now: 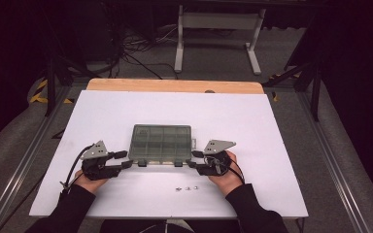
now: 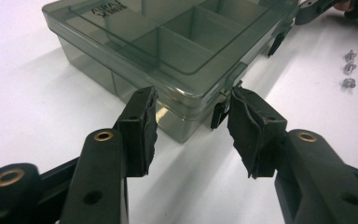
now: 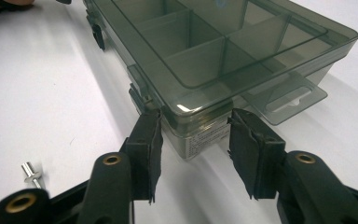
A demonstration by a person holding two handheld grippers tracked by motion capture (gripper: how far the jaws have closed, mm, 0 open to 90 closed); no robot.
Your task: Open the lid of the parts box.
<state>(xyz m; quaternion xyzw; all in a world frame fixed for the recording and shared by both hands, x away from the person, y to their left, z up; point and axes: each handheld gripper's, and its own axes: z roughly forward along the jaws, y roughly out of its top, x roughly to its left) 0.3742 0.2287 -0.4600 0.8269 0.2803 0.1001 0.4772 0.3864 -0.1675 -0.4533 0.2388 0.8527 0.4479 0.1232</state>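
With its lid down, the compartment box (image 1: pixel 161 141) sat mid-table while the left gripper (image 2: pixel 192 122) and right gripper (image 3: pixel 194 140), jaws apart, bracketed its near corners without clamping, so opening it and loading the three small screws (image 1: pixel 186 187) apparently remained undone.

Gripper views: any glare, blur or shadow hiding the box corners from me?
Left gripper view: the smoky translucent plastic compartment box is sharp, with a small bright glint under its near corner; the left claw is slightly soft. Right gripper view: a glare spot on the lid corner, and soft shadow on the white table.
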